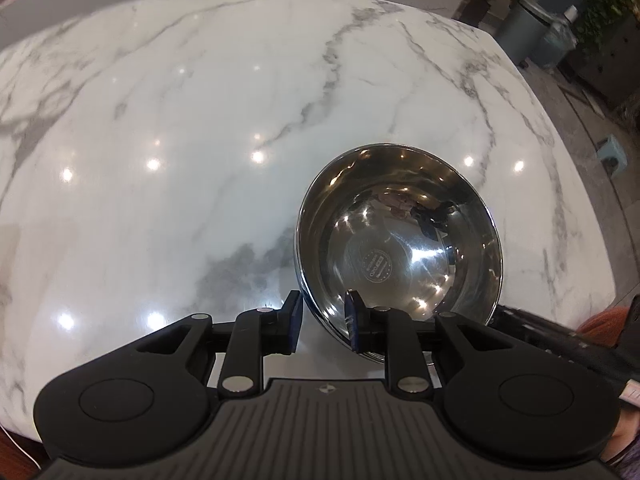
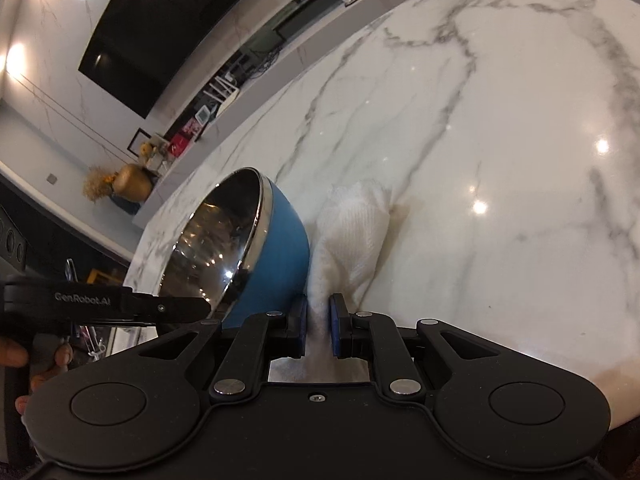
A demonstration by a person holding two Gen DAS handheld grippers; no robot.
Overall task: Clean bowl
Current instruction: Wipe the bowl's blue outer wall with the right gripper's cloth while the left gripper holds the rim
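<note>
A bowl (image 1: 400, 232) with a shiny steel inside and a blue outside (image 2: 280, 248) stands tilted on the white marble table (image 1: 200, 120). My left gripper (image 1: 322, 320) straddles its near rim, one blue pad outside and one inside, and holds the bowl on its edge. In the right wrist view the left gripper (image 2: 222, 286) reaches in from the left to that rim. My right gripper (image 2: 319, 320) is shut on a white cloth (image 2: 352, 232), which bunches up on the table just right of the bowl's blue wall.
The table edge curves round at the right, with a grey bin (image 1: 536, 28), plants (image 1: 612, 8) and a small blue stool (image 1: 612, 156) beyond it. A hand (image 2: 16, 356) holds the left gripper. A dark screen (image 2: 160, 36) and a gold vase (image 2: 132, 186) are far off.
</note>
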